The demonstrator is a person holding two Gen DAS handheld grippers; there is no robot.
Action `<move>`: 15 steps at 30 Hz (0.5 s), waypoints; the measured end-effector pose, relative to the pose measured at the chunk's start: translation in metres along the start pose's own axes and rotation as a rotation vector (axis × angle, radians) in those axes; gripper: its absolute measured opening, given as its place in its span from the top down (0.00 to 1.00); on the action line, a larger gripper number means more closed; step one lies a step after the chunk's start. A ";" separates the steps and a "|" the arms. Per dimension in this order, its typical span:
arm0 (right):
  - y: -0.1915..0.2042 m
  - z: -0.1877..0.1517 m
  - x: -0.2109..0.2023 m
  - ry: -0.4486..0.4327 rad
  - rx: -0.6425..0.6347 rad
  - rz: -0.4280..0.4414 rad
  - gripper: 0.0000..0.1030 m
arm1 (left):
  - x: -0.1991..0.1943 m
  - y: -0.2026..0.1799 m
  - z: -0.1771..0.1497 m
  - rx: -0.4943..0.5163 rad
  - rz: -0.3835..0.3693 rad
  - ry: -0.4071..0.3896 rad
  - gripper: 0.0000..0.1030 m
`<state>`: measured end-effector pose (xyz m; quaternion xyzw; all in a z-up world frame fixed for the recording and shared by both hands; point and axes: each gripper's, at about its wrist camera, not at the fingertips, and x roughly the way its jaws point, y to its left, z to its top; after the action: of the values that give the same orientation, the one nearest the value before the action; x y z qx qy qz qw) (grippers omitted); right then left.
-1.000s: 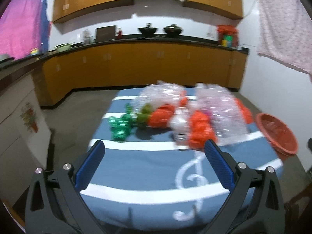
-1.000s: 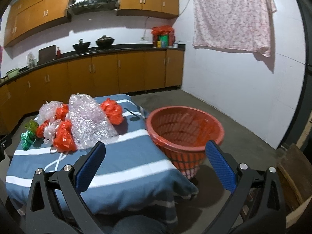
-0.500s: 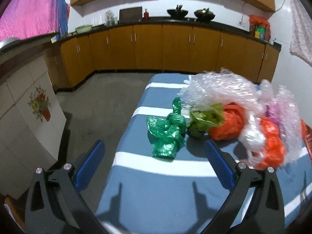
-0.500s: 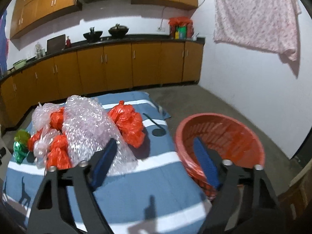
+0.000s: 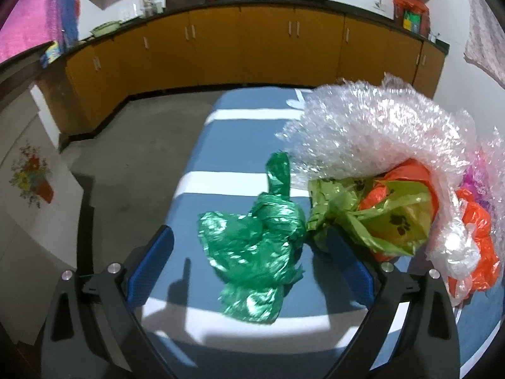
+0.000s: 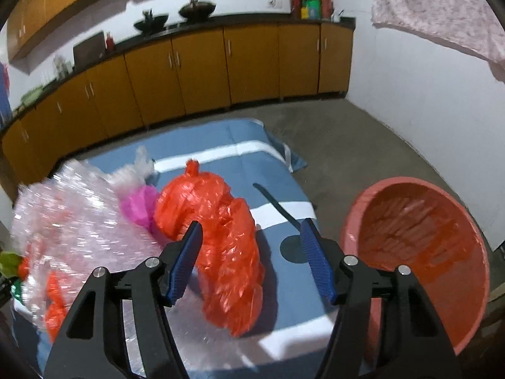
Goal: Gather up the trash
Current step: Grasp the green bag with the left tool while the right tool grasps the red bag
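Note:
A crumpled dark green plastic bag [image 5: 252, 246] lies on the blue striped tablecloth [image 5: 221, 145], between the fingers of my left gripper [image 5: 249, 233]. Its jaws are closing, wide apart, with no pad pressing on the bag. Right of it lie a light green paw-print bag [image 5: 378, 218], orange bags [image 5: 473, 227] and bubble wrap [image 5: 378, 132]. In the right wrist view a red-orange bag [image 6: 227, 252] sits between the fingers of my right gripper [image 6: 251, 224], whose jaws are closing but not gripping it. An orange basket [image 6: 410, 237] stands on the floor to the right.
Bubble wrap [image 6: 79, 208] and a pink bag [image 6: 139, 205] lie left of the red-orange bag. Brown cabinets [image 6: 205, 72] line the back wall. A white panel with a flower picture [image 5: 31, 183] stands left of the table. A cloth [image 6: 442, 15] hangs on the right wall.
Both grippers came down and closer to the table. The left one swung over to the green bag. The right one moved from the basket to the red-orange bag, and its jaws narrowed.

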<state>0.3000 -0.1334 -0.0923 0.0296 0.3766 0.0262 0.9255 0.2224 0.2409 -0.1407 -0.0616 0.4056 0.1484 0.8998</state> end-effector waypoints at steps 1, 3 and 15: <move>0.001 0.001 0.005 0.013 0.001 0.012 0.37 | 0.003 -0.002 0.001 0.004 -0.013 0.008 0.11; 0.003 0.000 0.009 0.028 -0.002 0.034 0.37 | 0.008 -0.005 0.002 0.007 -0.029 0.012 0.14; 0.009 -0.013 0.008 0.054 -0.049 0.094 0.80 | 0.006 0.006 0.001 -0.045 -0.087 0.028 0.33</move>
<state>0.2966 -0.1230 -0.1064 0.0237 0.3987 0.0796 0.9133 0.2252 0.2483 -0.1446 -0.1016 0.4114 0.1176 0.8981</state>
